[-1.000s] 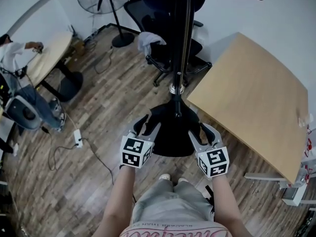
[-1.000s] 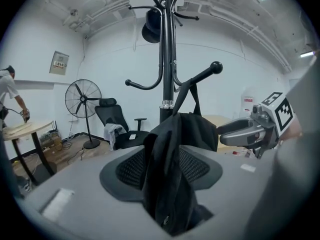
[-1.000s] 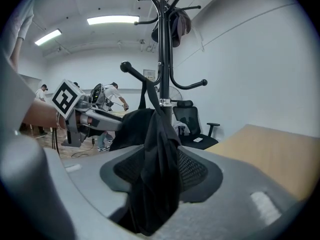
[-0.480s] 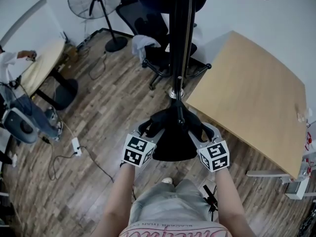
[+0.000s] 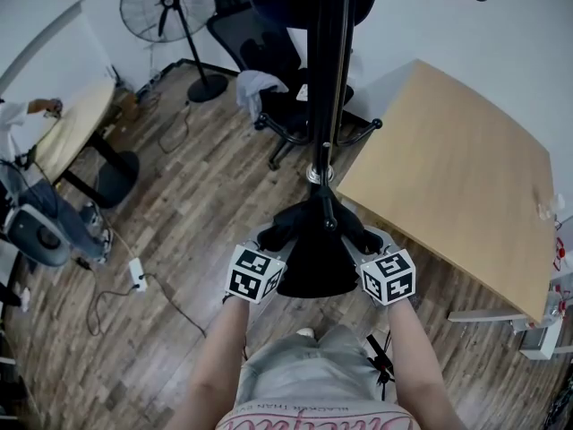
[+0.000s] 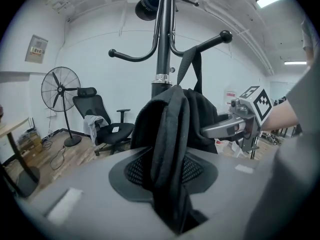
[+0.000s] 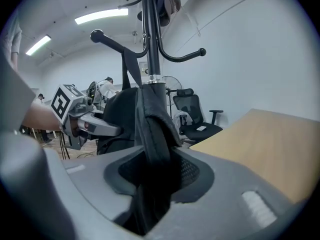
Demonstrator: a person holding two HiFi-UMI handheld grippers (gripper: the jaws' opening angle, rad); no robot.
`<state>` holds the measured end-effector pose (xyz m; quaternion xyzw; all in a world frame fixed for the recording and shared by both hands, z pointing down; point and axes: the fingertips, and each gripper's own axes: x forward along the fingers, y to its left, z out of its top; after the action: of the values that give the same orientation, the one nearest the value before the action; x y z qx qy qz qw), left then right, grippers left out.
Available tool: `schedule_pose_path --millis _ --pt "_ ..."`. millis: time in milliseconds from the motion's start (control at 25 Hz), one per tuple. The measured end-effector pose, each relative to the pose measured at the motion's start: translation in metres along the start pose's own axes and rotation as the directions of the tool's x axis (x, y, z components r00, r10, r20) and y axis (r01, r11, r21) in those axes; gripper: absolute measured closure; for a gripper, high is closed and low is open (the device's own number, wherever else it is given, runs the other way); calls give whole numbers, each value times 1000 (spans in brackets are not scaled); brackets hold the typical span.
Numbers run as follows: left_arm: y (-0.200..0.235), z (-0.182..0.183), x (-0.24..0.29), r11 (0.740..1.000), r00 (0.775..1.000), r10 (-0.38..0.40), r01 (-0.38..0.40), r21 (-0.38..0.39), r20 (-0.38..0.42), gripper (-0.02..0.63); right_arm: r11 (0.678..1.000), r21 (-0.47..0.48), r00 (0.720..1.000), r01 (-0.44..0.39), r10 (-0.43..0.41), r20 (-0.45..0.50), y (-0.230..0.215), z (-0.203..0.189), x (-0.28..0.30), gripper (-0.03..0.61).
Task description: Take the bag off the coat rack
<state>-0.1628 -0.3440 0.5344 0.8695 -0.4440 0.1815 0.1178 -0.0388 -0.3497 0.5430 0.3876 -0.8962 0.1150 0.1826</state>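
A black bag [image 5: 315, 251] hangs low against the black coat rack pole [image 5: 333, 106]. Its strap [image 6: 192, 69] loops over a curved hook arm [image 6: 215, 40] of the rack. My left gripper [image 5: 267, 237] is at the bag's left side and my right gripper [image 5: 367, 238] is at its right side. Both pairs of jaws are closing with folds of bag fabric pinched between them. In the left gripper view the fabric [image 6: 172, 134] fills the jaws of the left gripper [image 6: 167, 184]. In the right gripper view the fabric [image 7: 147, 134] likewise fills the right gripper [image 7: 152, 184].
A wooden table [image 5: 457, 177] stands close on the right of the rack. Behind it are a black office chair [image 5: 295, 97] and a standing fan [image 5: 170, 7]. A round table [image 5: 72, 124], a person's sleeve [image 5: 18, 115] and a power strip [image 5: 137, 274] with cables are at the left.
Both grippers have moved inward from beside the rack's base onto the bag's two sides, and their jaws have narrowed on the fabric.
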Motion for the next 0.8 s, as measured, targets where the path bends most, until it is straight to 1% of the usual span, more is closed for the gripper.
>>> schedule_pose_path --millis 40,120,240,360,480,800 --pt "1 0 -1 1000 1000 6 -6 0 5 488 1000 -2 1000 12 -12 1 0 0 -2 463" --pt "3 2 -2 1000 1000 12 -12 -22 24 524 999 -10 999 42 -42 5 -1 1 -5 494" --pt "7 4 -6 998 999 26 -24 -49 38 537 996 0 996 92 -92 18 -4 4 -8 515" --pt "8 6 -9 997 998 42 -39 -61 43 541 992 5 991 127 -127 30 -8 6 -12 524" --pt "6 7 -13 997 997 59 -56 -62 44 542 989 4 989 145 -145 37 -9 7 -18 529" --pt "-4 20 -29 996 995 75 -72 -48 69 546 987 7 985 160 -160 65 -2 19 -37 531"
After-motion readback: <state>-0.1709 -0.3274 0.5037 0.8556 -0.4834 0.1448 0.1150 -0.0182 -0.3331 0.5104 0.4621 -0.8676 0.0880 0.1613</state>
